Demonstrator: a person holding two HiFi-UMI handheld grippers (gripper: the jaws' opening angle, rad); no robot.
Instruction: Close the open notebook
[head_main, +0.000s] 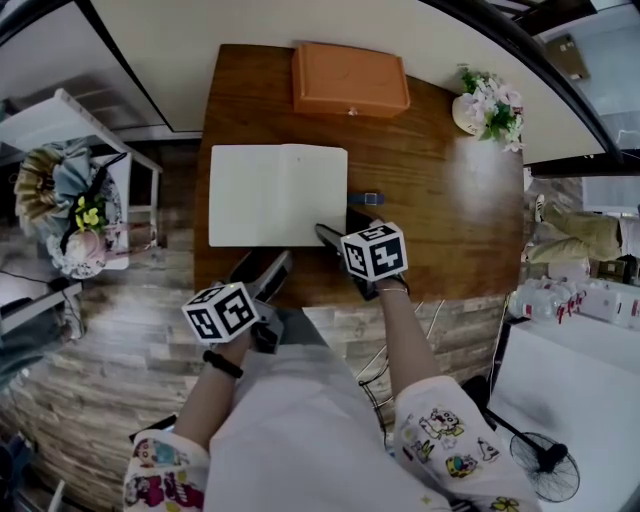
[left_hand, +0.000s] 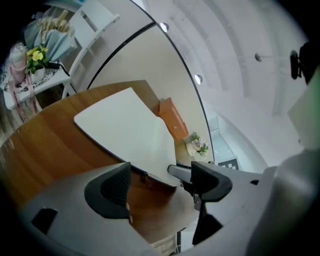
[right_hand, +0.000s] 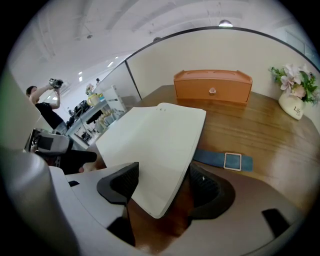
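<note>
The notebook (head_main: 278, 195) lies open on the wooden table (head_main: 440, 220), its blank white pages up. My right gripper (head_main: 335, 232) is at its near right corner. In the right gripper view that corner of the notebook (right_hand: 160, 140) reaches in between the two jaws of the right gripper (right_hand: 164, 184), which stand apart and open. My left gripper (head_main: 262, 268) hovers at the table's front edge, just short of the notebook's near side. In the left gripper view the left gripper (left_hand: 160, 180) is open and holds nothing, with the notebook (left_hand: 125, 132) ahead.
An orange box (head_main: 350, 80) stands behind the notebook at the table's far edge. A flower vase (head_main: 487, 108) sits at the far right corner. A blue strap with a square buckle (right_hand: 225, 161) lies right of the notebook. A white shelf with bouquets (head_main: 70, 190) stands to the left.
</note>
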